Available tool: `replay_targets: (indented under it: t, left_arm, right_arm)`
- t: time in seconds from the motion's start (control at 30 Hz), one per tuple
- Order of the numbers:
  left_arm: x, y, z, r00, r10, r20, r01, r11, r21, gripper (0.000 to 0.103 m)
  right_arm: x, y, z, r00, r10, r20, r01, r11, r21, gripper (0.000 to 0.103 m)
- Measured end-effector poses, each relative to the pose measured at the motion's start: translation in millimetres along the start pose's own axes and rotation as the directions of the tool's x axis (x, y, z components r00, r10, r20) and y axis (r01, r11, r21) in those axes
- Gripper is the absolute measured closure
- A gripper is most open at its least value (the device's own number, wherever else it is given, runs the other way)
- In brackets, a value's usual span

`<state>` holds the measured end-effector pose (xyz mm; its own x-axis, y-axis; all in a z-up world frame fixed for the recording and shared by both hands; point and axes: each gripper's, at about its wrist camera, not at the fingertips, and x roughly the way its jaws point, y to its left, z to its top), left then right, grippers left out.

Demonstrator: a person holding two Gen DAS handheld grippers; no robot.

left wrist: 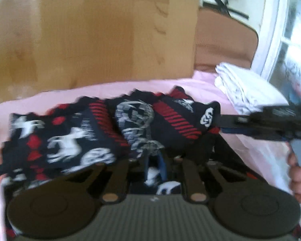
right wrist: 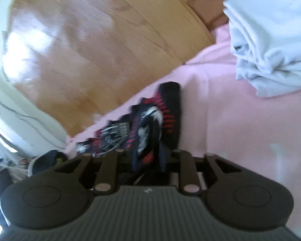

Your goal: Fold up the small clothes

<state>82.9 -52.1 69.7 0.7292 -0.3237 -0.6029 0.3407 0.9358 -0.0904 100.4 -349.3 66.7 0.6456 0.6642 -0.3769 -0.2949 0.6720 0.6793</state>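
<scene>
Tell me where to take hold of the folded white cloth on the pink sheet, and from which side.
Probably grip the folded white cloth at its stacked layered edge, which faces the patterned garment, coming in low and level over the pink sheet from that side. The layers bunch there, so one pinch can catch them all; the flat top offers nothing to pinch.

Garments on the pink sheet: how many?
2. The patterned black-and-red garment lies nearest, between both grippers' fingers; the folded white garment sits beyond, to the right. Others may be hidden.

Both tongs, left point(left wrist: 154, 160) and right point(right wrist: 150, 156), pinch cloth, pointing downward.
</scene>
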Motion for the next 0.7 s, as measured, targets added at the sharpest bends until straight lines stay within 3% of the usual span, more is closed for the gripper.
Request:
replay_targets:
  t: [0.1, 0.23, 0.27, 0.33, 0.37, 0.43, 0.53, 0.6, 0.7]
  left_arm:
    - [-39, 21, -20, 0.997, 0.072, 0.037, -0.072, 0.997, -0.013, 0.077]
    - [-73, 51, -58, 0.996, 0.093, -0.016, -0.094, 0.993, -0.077, 0.077]
    - [-80, 55, -68, 0.994, 0.107, -0.027, -0.108, 0.991, -0.079, 0.077]
    - [-88, 60, -90, 0.987, 0.149, -0.058, -0.153, 0.986, -0.071, 0.077]
    - [-94, 63, -100, 0.984, 0.168, -0.058, -0.172, 0.983, -0.068, 0.076]
    - [-112, 71, -114, 0.979, 0.196, -0.051, -0.200, 0.976, -0.082, 0.077]
    - [-145, 84, -127, 0.980, 0.199, -0.023, -0.200, 0.969, -0.145, 0.071]
    - [-167, 89, -137, 0.977, 0.215, 0.008, -0.211, 0.963, -0.168, 0.059]
    - [-196, 96, -156, 0.983, 0.183, 0.025, -0.173, 0.961, -0.215, 0.054]
  right_arm:
    - [-34, 8, -19, 1.000, 0.008, 0.000, -0.008, 0.999, -0.045, 0.069]
    - [-53, 18, -49, 0.998, 0.027, -0.065, -0.033, 0.995, -0.097, 0.069]
    - [-53, 20, -56, 0.997, 0.006, -0.078, -0.015, 0.992, -0.125, 0.069]
    - [-49, 13, -66, 0.989, -0.121, -0.083, 0.105, 0.978, -0.178, 0.074]
    - [-53, 4, -67, 0.990, -0.127, -0.053, 0.118, 0.980, -0.158, 0.086]
    - [-64, -4, -64, 0.992, -0.113, -0.047, 0.112, 0.993, -0.036, 0.082]
    - [-92, 7, -72, 0.996, -0.084, 0.003, 0.084, 0.994, -0.074, 0.077]
    - [-109, 10, -84, 0.998, -0.060, -0.011, 0.059, 0.994, -0.093, 0.074]
    - [-130, 11, -105, 0.998, -0.029, -0.047, 0.025, 0.995, -0.094, 0.072]
